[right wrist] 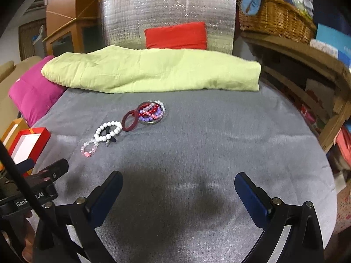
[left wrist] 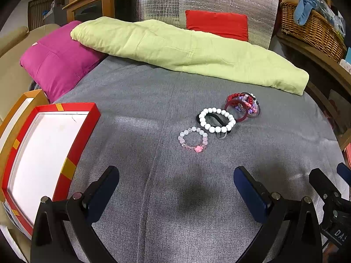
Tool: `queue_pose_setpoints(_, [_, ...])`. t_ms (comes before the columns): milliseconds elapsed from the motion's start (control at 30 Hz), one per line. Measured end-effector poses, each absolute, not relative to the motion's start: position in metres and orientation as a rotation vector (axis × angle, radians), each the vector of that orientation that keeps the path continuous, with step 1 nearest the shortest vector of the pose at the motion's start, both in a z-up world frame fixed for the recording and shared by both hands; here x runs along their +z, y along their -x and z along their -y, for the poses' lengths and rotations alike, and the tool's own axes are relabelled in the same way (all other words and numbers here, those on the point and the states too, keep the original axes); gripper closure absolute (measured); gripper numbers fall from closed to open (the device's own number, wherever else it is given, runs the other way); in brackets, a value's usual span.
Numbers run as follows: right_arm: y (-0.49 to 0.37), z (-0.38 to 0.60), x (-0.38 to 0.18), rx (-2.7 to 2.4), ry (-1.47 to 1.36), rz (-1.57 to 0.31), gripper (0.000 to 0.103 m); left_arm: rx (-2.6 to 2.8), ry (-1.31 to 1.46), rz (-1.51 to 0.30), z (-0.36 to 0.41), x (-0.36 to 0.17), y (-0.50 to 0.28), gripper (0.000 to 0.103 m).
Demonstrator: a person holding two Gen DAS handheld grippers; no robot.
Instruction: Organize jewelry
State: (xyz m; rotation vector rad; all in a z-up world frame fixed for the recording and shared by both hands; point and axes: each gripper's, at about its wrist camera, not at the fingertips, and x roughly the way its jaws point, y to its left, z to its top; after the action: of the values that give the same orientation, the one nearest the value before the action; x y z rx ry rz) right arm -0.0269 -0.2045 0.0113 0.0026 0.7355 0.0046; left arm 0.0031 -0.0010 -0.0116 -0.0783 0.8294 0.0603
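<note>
Left gripper (left wrist: pixel 176 186) spread wide, empty, above grey cover (left wrist: pixel 136 100). Pink bracelet (left wrist: pixel 193 139) straight ahead, apart from its tips; white bead bracelet (left wrist: pixel 217 119) just beyond — bangle pile (left wrist: pixel 243 107) farther. Red box (left wrist: pixel 72 151) at left. Right gripper (right wrist: pixel 178 188) also agape, holding nothing — jewelry ahead-left, well apart.

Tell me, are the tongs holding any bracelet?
No. Both the left tongs and right tongs are open and empty; the bracelets lie on the grey cover.
</note>
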Motion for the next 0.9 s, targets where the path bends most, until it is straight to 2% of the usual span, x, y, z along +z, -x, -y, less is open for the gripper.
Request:
queue_pose_setpoints(433, [0.027, 0.204, 0.011, 0.074, -0.041, -0.736, 0.000, 0.059, 0.080, -0.838, -0.001, -0.014, -0.004, 0.000])
queue_pose_setpoints(767, [0.022, 0.204, 0.003, 0.121, -0.081, -0.781, 0.011, 0.101, 0.149, -0.792, -0.023, -0.005, -0.001, 0.000])
queue_pose_setpoints(900, [0.021, 0.200, 0.000, 0.118, -0.060, -0.789, 0.011, 0.115, 0.205, -0.816, -0.040, -0.010, -0.005, 0.000])
